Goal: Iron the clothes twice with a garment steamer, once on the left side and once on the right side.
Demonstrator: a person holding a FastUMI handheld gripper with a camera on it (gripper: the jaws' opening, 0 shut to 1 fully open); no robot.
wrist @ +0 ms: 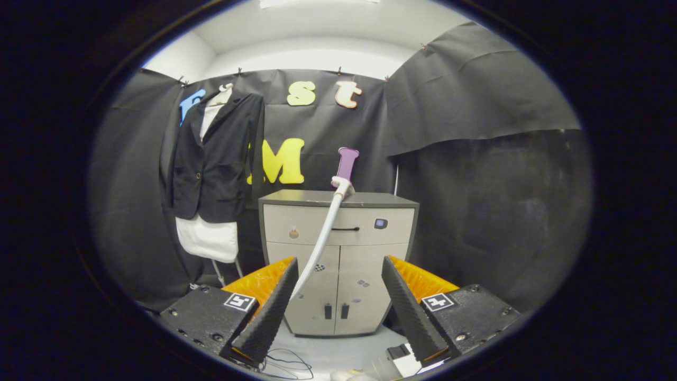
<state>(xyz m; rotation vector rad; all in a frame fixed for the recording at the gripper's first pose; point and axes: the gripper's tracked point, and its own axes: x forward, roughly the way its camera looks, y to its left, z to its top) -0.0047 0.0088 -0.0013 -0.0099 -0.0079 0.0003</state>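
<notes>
A dark blazer (214, 159) over a white shirt (207, 239) hangs on a stand against the booth's back wall, well beyond my left finger. The garment steamer's purple head (347, 164) stands on top of a grey cabinet (370, 211), and its white hose (320, 246) runs down the cabinet's front toward my left finger. My gripper (338, 309) is open, its two fingers spread wide with nothing between them. It is some way short of the cabinet and lined up with its doors.
The cabinet has a drawer with a dark handle (345, 229) and two doors below. Thin cables (285, 365) lie on the pale floor just under the fingers. The garment stand's legs (225, 271) reach the floor left of the cabinet. Black cloth walls close in on both sides.
</notes>
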